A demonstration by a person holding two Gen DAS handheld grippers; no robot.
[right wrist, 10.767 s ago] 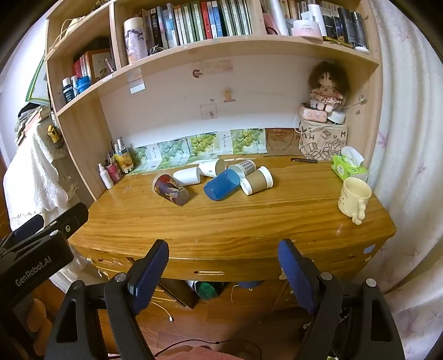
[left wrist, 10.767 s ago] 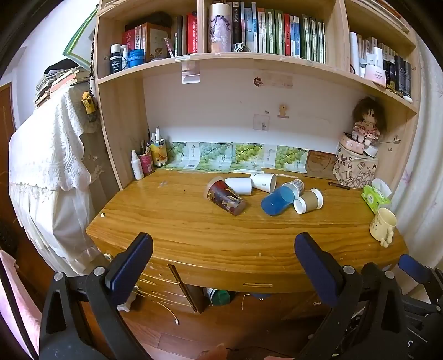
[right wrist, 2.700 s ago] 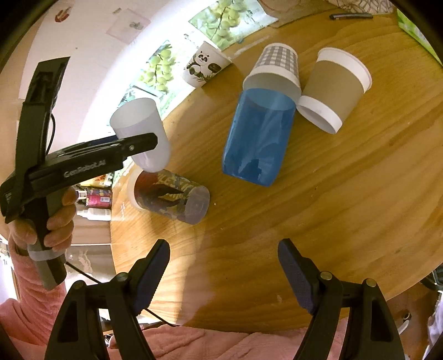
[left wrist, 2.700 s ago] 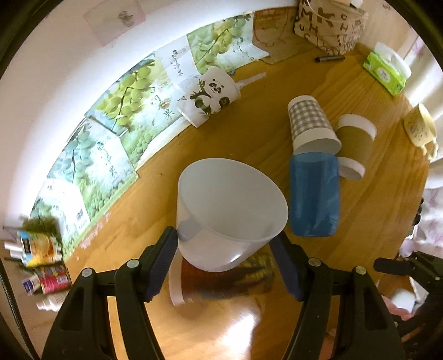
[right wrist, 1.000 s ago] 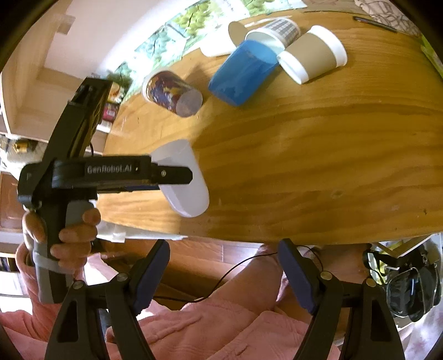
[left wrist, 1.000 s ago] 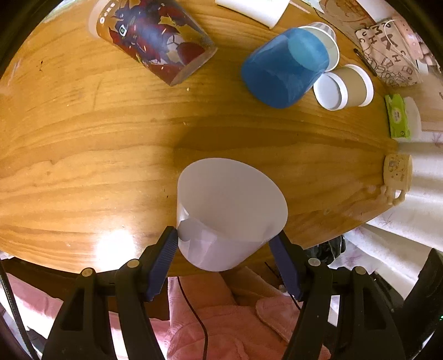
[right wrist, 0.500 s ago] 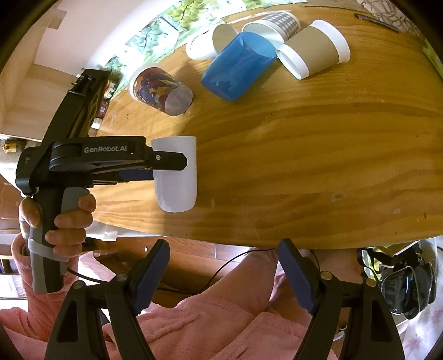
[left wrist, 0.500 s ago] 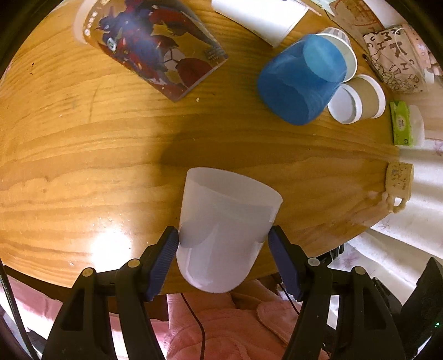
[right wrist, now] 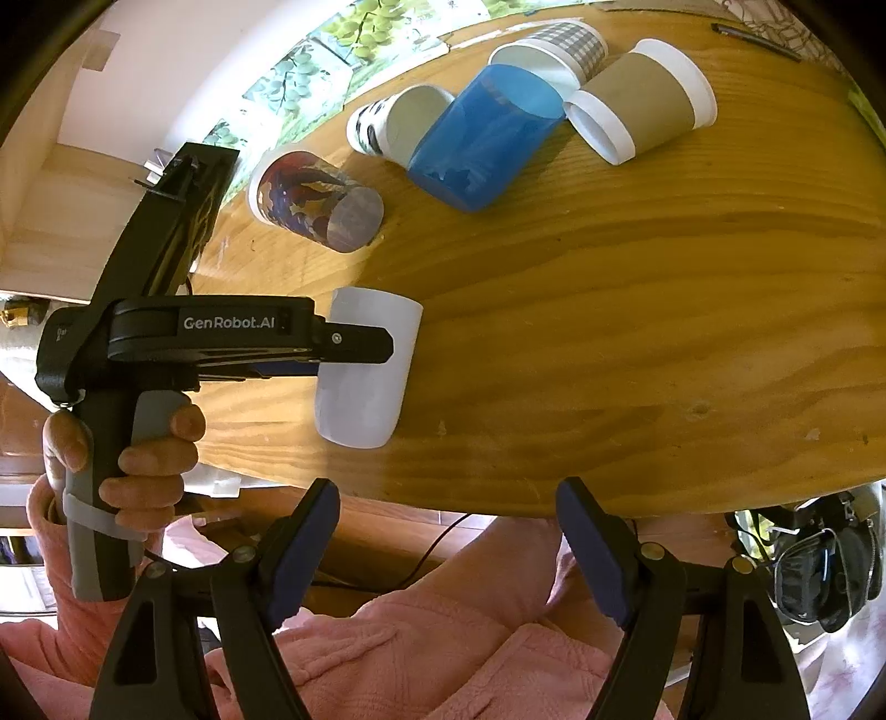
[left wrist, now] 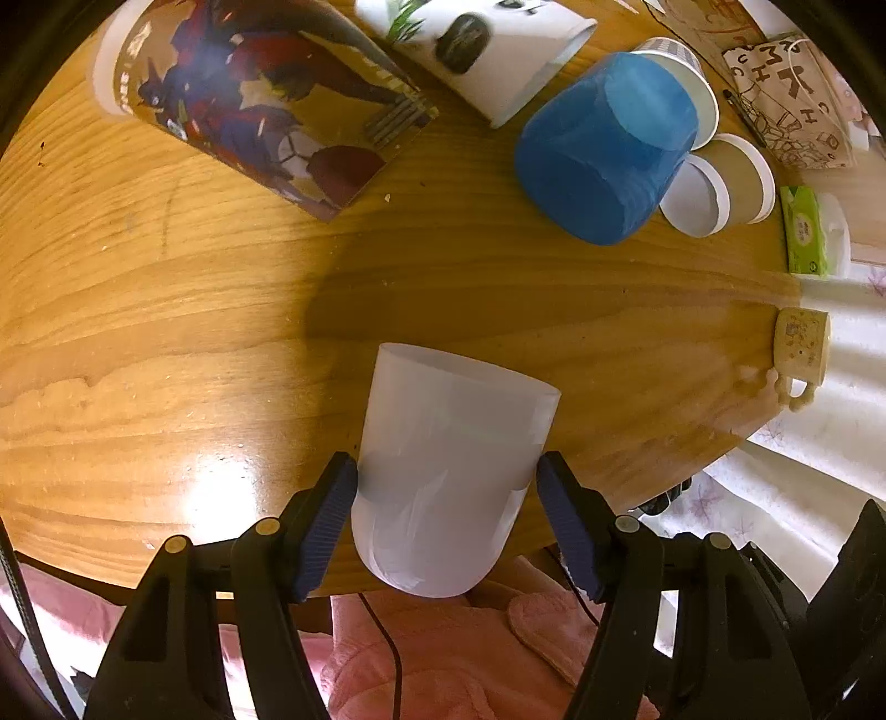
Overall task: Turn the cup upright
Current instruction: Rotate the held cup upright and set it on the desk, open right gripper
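One broad wooden bench [left wrist: 166, 310] fills both views, curved by the fisheye lens. Toward its back edge lie several cups on their sides: a tall cup printed with cartoon figures [left wrist: 260, 99], a blue plastic cup [left wrist: 603, 149], a white cup with a panda print [left wrist: 487, 50], a brown-sleeved paper cup [right wrist: 642, 99] and a checked paper cup [right wrist: 559, 41] touching the blue one. At the bench's right edge stands a cream mug [left wrist: 800, 349], with a green tissue pack [left wrist: 803, 230] near it. Close to the front edge, the left gripper [left wrist: 446, 520] has its fingers pressed against both sides of a frosted white cup [left wrist: 448, 471], which stands mouth-up with its base at or just above the wood; contact cannot be told. Nearer the person's pink clothing, the right gripper [right wrist: 446, 543] hangs with fingers spread wide, holding nothing.
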